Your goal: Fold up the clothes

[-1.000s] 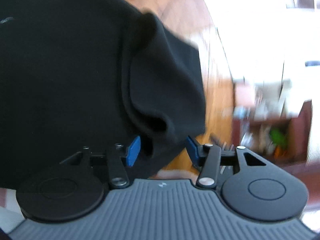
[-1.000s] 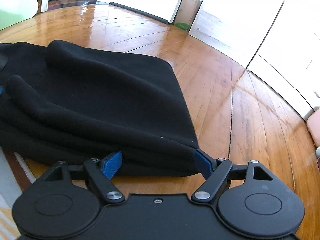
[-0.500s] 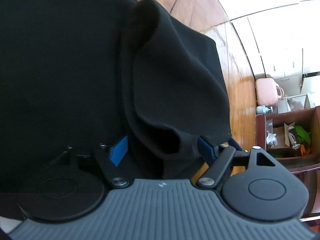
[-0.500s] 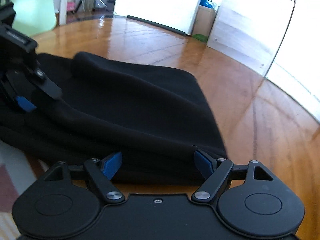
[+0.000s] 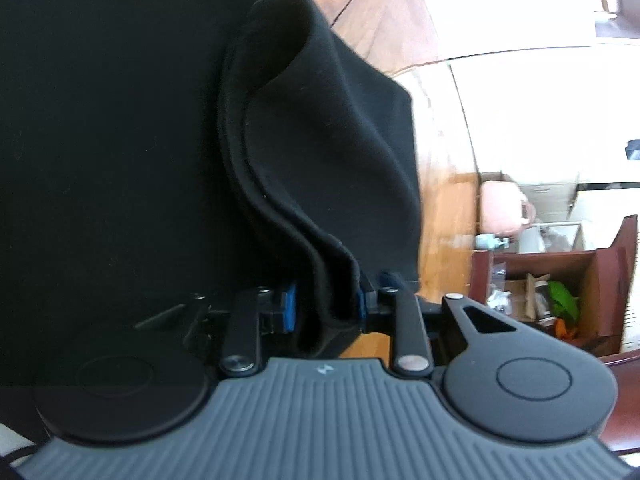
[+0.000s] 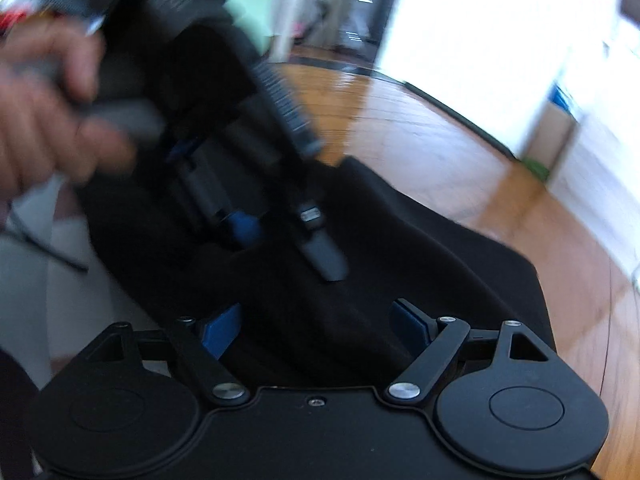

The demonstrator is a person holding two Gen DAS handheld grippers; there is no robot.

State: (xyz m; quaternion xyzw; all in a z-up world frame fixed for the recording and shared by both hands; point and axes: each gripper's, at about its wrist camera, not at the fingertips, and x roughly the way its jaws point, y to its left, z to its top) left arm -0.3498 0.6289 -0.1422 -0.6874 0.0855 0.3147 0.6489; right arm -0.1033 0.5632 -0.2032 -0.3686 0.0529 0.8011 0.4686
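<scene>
A black garment lies bunched on the wooden floor and fills most of the left wrist view. My left gripper has its jaws closing on a thick folded edge of it, and the blue pads press the fold from both sides. In the right wrist view the same garment spreads ahead. My right gripper stands open low over the cloth, which lies between its wide-apart fingers without being pinched. The left gripper and the hand holding it show blurred at the upper left.
Shiny wooden floor extends to the right of the garment. A dark red shelf with small items and a pink container stand at the right. A pale mat lies at the left. White cabinets line the far side.
The left jaws have narrowed from wide apart onto the fold of black cloth. The right view has swung left, so the left gripper and hand now fill its upper left; its jaws stay wide.
</scene>
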